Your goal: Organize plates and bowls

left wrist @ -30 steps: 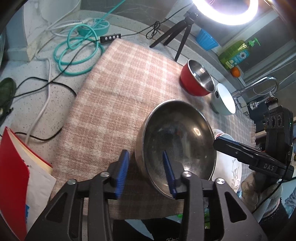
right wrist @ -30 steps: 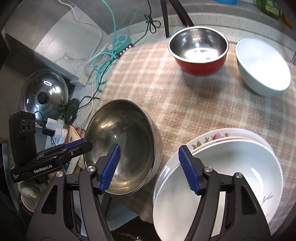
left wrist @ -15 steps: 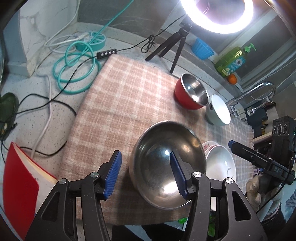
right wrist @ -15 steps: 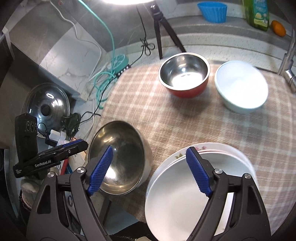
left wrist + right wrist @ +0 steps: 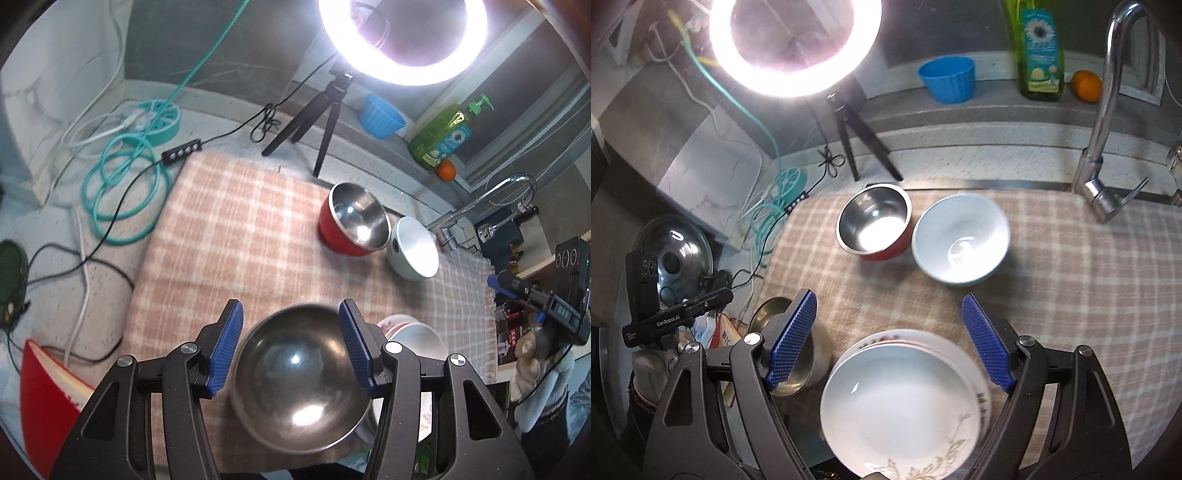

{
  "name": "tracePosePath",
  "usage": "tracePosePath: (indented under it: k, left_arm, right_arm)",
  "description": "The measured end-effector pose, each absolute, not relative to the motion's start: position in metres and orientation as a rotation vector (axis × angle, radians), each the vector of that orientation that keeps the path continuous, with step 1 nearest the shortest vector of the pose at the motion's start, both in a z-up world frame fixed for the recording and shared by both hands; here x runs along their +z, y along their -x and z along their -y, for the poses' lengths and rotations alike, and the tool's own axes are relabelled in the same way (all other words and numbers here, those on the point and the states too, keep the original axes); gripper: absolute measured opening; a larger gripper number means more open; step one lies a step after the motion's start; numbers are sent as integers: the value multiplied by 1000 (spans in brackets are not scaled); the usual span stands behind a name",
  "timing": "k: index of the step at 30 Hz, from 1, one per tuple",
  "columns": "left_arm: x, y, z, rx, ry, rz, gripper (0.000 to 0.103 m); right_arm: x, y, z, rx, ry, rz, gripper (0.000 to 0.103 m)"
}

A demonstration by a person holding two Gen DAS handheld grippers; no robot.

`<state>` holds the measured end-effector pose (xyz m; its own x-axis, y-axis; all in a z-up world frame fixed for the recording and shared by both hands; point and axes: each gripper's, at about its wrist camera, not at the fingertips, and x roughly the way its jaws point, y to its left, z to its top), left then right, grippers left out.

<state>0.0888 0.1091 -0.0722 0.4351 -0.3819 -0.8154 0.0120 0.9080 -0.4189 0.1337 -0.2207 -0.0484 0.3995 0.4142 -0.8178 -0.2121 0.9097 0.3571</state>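
Checked cloth [image 5: 236, 236] bears bowls; only right view shows faucet base [image 5: 1102, 201]; both tongs gape, empty.

- Left claw [image 5: 291, 352]: angled steeply downward, its two blue-padded fingers [image 5: 226, 350] spread apart with nothing gripped between them.
- Right claw [image 5: 888, 338]: also angled steeply downward, blue-padded fingers [image 5: 986, 343] spread wider, gripping nothing.
- A gloved hand [image 5: 652, 373] holds the left claw's handle.
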Motion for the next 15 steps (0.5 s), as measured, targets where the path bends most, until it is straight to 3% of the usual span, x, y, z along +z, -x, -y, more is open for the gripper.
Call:
tracePosePath:
  k: [15]
  left_arm:
    - [-86,-167,-58,-314,354,-1180,53]
  right_arm:
    - [-68,-221,234,440,-277,-1157,84]
